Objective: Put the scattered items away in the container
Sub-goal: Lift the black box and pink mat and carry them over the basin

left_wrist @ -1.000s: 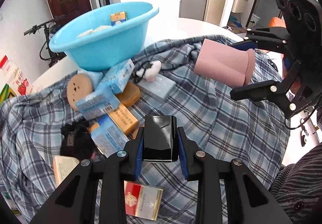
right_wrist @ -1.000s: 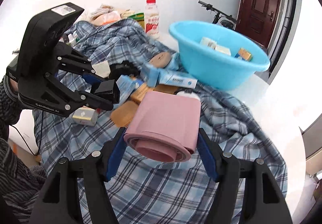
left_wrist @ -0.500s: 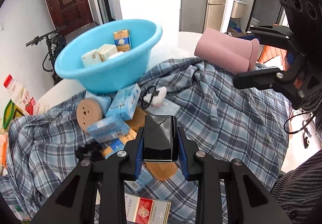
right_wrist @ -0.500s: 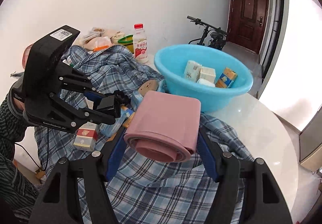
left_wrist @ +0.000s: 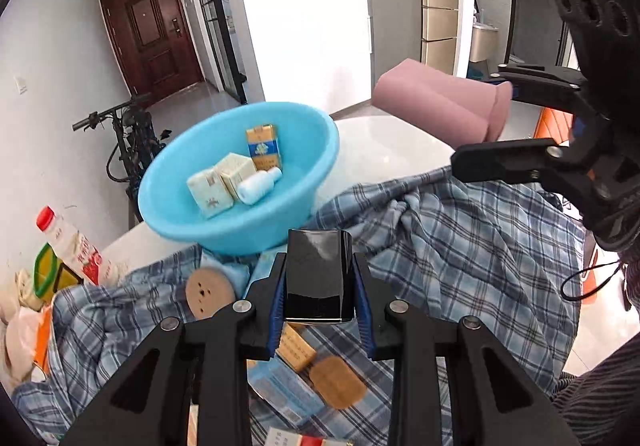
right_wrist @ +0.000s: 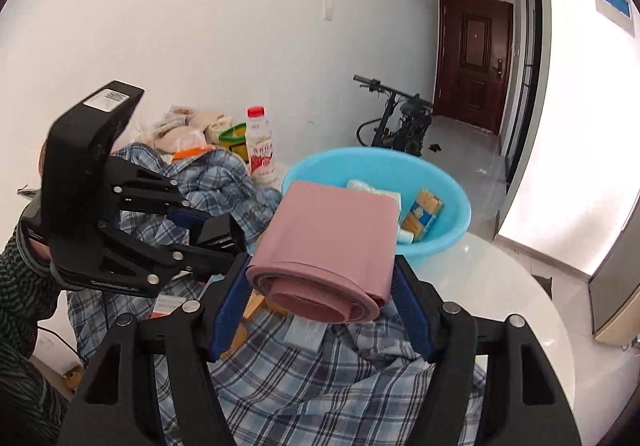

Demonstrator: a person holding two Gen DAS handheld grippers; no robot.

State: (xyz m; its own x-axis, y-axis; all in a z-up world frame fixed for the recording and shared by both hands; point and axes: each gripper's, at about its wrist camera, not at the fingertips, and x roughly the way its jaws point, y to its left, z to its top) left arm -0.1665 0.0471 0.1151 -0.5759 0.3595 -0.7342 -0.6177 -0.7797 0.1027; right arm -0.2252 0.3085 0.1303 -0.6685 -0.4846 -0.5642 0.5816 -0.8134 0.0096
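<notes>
The left gripper (left_wrist: 319, 296) tilts down toward the table, its blue-padded jaws pinching a glossy black box (left_wrist: 318, 280) by its two long sides; the box is a smooth, hard-edged rectangular block with reflections on its top face. It hangs in the air above the checked cloth (left_wrist: 460, 258), just in front of the blue plastic basin (left_wrist: 320, 149).

The right gripper (right_wrist: 320, 310) also angles downward, less steeply, with its jaws clamped half-wide on a pink roll (right_wrist: 328, 250) of soft, matte sheet material, flattened into an oval with layered curls showing at the near end. In the left wrist view the same roll juts out to the left from the black linkage arms, held well above the cloth and near the basin's rim.

The basin is round, smooth and shallow, standing on a glossy white tabletop (right_wrist: 500, 306). Inside lie a blue and gold cigarette pack (left_wrist: 263, 146), two cream cartons (left_wrist: 222, 181) and a small white bottle (left_wrist: 258, 185) on its side.

The cloth is a rumpled blue and white plaid fabric. On it lie a round tan disc (left_wrist: 209, 292), flat cardboard boxes and a rounded brown pad (left_wrist: 338, 382). A striped dark sleeve (right_wrist: 24, 306) leads to the left gripper's handle
</notes>
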